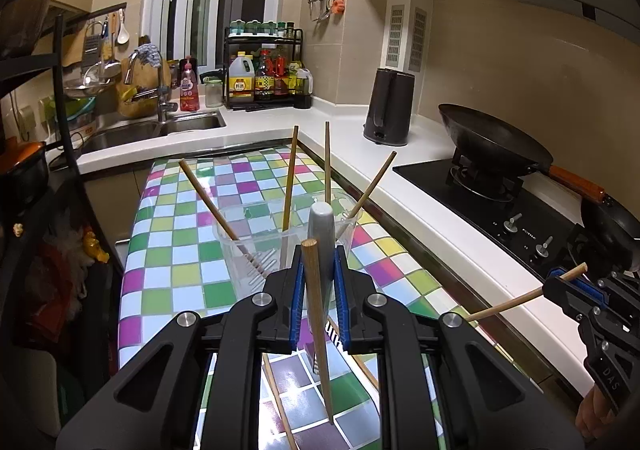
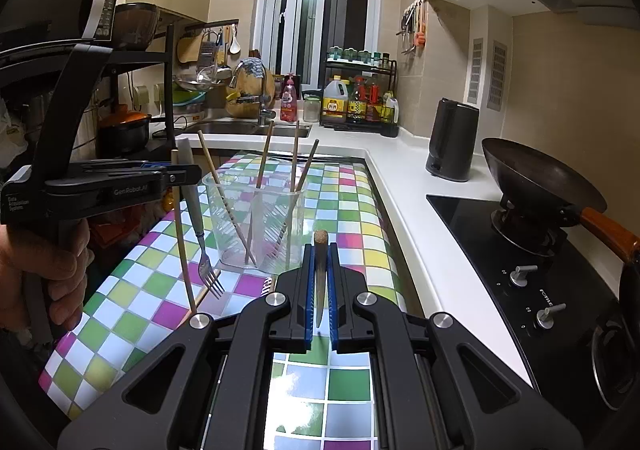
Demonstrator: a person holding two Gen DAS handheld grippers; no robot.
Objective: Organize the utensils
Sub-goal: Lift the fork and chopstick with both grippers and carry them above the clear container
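The left hand-held gripper (image 1: 318,290) pinches two things upright together between its blue pads: a wooden chopstick (image 1: 318,326) and a grey-handled fork (image 2: 200,234), tines down. The right hand-held gripper (image 2: 320,290) is pressed together on a single chopstick (image 2: 321,282), near upright.

Just beyond both, toward the bench's far edge, stands the clear plastic utensil holder (image 2: 256,222), ribbed and slotted low down, on the glossy checked covering of the bench (image 2: 352,210). Four chopsticks (image 2: 262,162) already lean in it, splayed outward. The left one looks nearer; the held pieces' long axes already suit a drop in from above.
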